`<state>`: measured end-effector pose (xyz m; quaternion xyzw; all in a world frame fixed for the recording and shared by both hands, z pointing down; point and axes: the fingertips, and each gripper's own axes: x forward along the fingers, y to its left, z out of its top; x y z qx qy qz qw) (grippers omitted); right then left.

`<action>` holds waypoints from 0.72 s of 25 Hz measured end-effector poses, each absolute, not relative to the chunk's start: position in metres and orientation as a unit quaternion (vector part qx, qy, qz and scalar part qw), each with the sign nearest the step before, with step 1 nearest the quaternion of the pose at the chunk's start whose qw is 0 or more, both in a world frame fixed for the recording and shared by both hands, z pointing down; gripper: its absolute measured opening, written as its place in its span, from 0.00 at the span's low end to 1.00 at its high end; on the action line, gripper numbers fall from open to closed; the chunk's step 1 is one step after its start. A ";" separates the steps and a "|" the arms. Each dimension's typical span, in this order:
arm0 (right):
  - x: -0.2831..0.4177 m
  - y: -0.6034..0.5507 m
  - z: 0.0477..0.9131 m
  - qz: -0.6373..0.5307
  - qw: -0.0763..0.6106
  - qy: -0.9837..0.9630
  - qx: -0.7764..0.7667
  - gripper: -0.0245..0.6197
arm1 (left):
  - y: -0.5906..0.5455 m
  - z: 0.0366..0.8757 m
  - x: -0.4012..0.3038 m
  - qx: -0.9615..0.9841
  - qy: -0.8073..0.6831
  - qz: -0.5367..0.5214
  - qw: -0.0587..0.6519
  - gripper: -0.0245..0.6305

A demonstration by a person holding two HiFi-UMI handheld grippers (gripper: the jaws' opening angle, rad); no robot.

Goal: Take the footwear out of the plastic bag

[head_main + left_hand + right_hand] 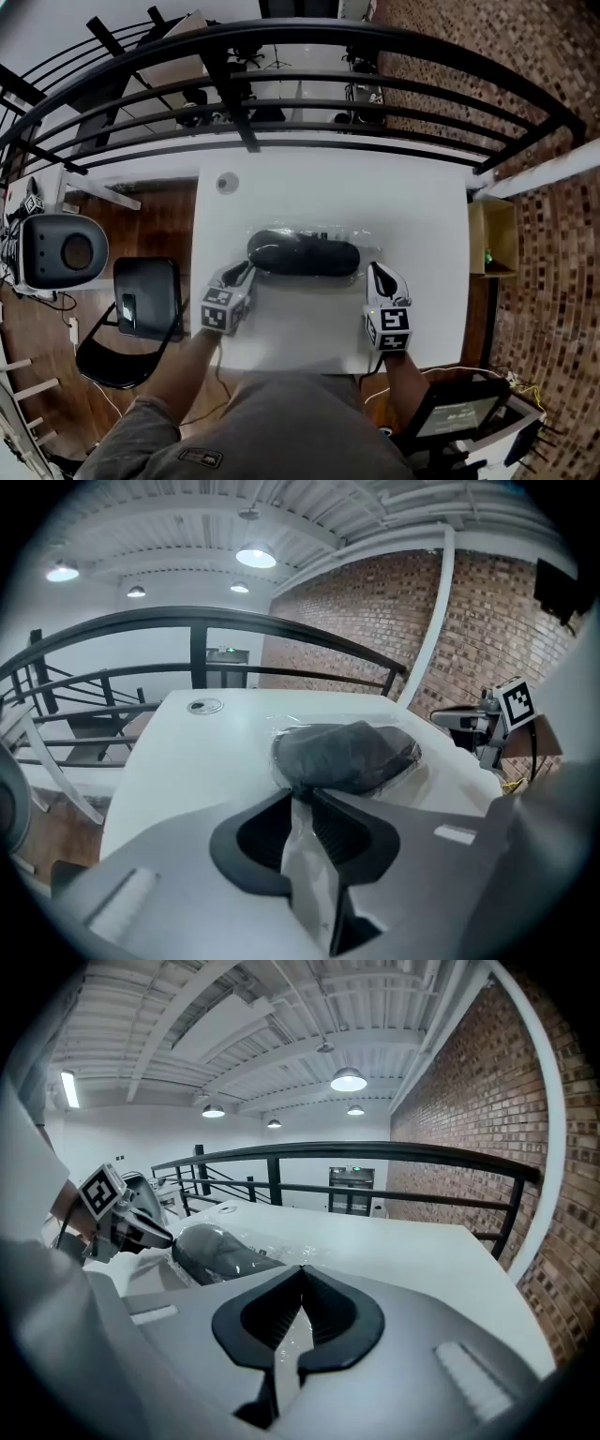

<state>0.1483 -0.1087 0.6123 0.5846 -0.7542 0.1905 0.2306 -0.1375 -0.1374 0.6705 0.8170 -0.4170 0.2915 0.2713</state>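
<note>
A black shoe (303, 253) lies on its side inside a clear plastic bag (362, 247) at the middle of the white table (281, 192). My left gripper (246, 273) is at the bag's left end, with its jaws closed on a fold of the film. The left gripper view shows that fold (302, 855) running between the jaws (298, 797), with the shoe (347, 755) just beyond. My right gripper (378, 272) is at the bag's right end. The right gripper view shows it (300, 1271) shut on a strip of film, the shoe (220, 1251) to its left.
A small round disc (227, 183) sits on the table's far left. A black railing (281, 103) runs beyond the far edge. A black chair (145, 305) and a grey device (61, 248) stand on the left, a cardboard box (492, 234) on the right.
</note>
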 end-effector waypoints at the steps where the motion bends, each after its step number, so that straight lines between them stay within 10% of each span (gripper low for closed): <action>1: 0.151 -0.110 0.615 0.195 0.230 -0.754 0.583 0.06 | -0.138 0.671 -0.137 0.817 -0.417 0.296 0.268 0.13; 18: 0.152 -0.121 0.650 0.279 0.246 -0.812 0.450 0.15 | -0.138 0.677 -0.133 0.816 -0.412 0.324 0.244 0.04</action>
